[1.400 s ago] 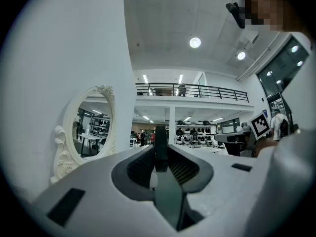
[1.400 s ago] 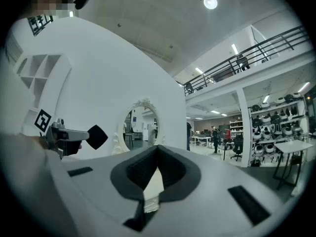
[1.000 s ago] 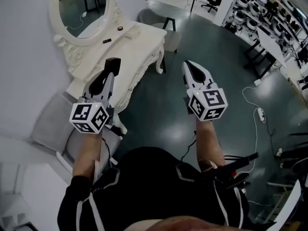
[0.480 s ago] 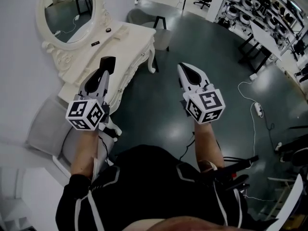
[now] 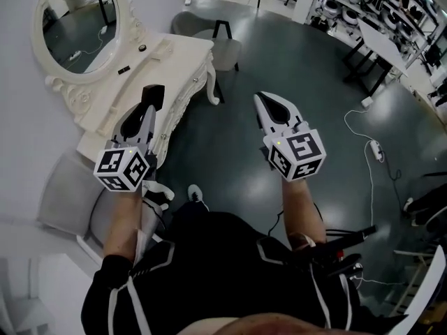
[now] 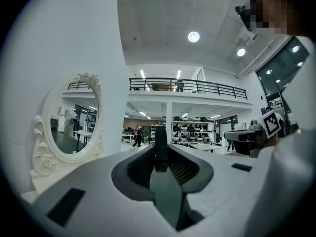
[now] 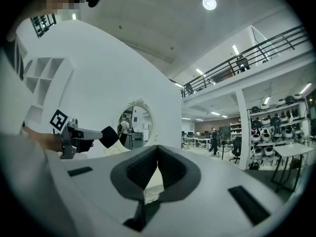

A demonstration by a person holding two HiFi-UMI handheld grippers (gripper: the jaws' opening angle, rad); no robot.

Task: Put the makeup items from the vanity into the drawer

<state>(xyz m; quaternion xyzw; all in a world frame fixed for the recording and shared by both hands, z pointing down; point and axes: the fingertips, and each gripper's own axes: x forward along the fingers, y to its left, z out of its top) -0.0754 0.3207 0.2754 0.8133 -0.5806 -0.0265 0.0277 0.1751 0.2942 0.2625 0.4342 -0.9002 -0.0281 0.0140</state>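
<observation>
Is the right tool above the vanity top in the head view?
No, the right tool hangs over the dark floor, to the right of the white vanity.

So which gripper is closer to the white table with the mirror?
Left. The left gripper hangs right at the front edge of the white vanity table. The right gripper is out over the dark floor, off to the table's right.

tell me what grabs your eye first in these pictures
The ornate white vanity with its oval mirror stands out at the head view's upper left, against the dark glossy floor. In front of the person, the left gripper and right gripper reach forward, each bearing a marker cube.
</observation>
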